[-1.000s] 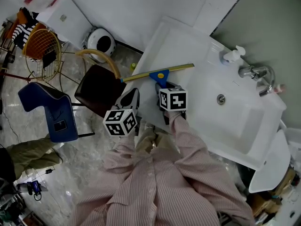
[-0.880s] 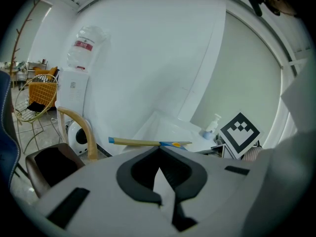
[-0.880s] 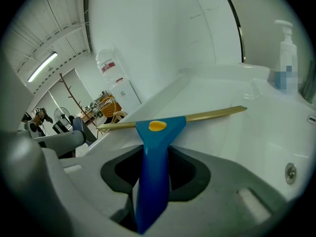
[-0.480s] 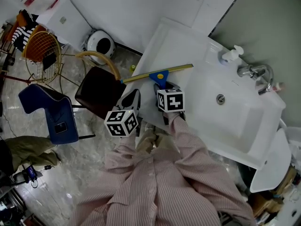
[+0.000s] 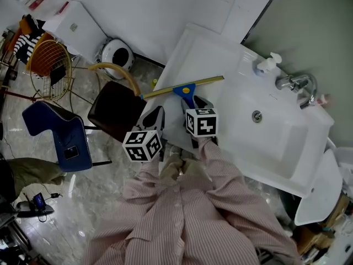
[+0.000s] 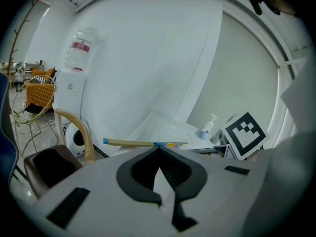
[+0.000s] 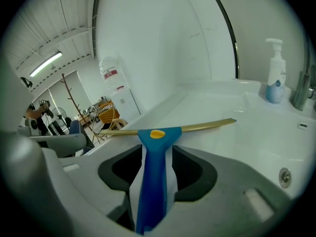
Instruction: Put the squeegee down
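Head view: the long squeegee with a blue plastic handle and a thin yellow blade [image 5: 185, 87] lies flat on the white counter [image 5: 220, 51] beside the sink bowl [image 5: 270, 128]. Its blade end sticks out past the counter's edge, above a dark brown chair [image 5: 113, 108]. The handle points back at the person. The right gripper [image 5: 194, 101] is at the handle's end, tipped down at the counter. The left gripper [image 5: 154, 115] is just beside it, off the counter's edge and apart from the squeegee. Both arms in pink striped sleeves [image 5: 223, 170] reach out from the body, close together.

Left gripper view: the left gripper's [image 6: 159, 149] jaws meet at the tips and hold nothing. The squeegee [image 6: 143, 143] lies across the counter ahead of them.

Right gripper view: the blue handle [image 7: 153, 177] runs between the right gripper's [image 7: 157, 146] jaws. The jaws have just been opening, and now they stand wide. White counter shows on each side of the handle, so the pads do not press on it. The yellow blade lies across the counter past the jaw tips. A soap bottle [image 7: 275, 73] stands far back.
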{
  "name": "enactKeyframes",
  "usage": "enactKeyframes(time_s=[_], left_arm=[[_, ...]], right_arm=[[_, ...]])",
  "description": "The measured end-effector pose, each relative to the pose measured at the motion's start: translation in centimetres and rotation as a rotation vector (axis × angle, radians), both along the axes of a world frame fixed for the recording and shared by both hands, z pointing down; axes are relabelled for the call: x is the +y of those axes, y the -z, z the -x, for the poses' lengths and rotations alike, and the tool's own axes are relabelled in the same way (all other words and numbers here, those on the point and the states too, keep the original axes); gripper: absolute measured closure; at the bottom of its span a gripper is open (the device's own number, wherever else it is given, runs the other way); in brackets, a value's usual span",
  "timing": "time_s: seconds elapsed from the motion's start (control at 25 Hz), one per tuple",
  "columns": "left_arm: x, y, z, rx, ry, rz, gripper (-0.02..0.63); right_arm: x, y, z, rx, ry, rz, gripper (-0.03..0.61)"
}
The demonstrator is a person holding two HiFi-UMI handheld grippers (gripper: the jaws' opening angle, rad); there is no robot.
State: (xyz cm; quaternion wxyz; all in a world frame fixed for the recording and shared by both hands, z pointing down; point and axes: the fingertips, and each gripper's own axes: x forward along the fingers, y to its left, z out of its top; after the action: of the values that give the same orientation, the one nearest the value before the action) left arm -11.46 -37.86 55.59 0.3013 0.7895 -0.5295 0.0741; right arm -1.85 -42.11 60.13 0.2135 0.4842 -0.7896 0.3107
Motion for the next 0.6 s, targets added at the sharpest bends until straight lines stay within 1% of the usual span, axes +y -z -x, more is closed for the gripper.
enactKeyframes(time_s=[0.16,0.28,0.36,0.52,0.6], left_arm=[[0.2,0.6,-0.6,-0.001,-0.014,-0.016,0.612],[0.2,1.2,-1.1,-0.005,-0.031,-0.036,0.612],[0.4,1.6,-1.5,-0.011,-0.048,-0.046,0.612],[1.1,2.7,-2.1,-0.017,-0.081,-0.076,0.612],[1.2,3.4,-2.4,-0.021,-0.095,-0.094,0.612]], right_arm=[[0.2,1.3,-0.8,0.015,-0.009,-0.058,0.403],[0.6,2.4,-0.9,0.022,0.019,-0.106,0.430],[0.9,3.1,-1.0,0.026,0.029,-0.130,0.459],[1.7,4.6,-1.1,0.025,0.046,-0.169,0.538],[2.0,5.3,-1.1,0.014,0.054,-0.183,0.565]])
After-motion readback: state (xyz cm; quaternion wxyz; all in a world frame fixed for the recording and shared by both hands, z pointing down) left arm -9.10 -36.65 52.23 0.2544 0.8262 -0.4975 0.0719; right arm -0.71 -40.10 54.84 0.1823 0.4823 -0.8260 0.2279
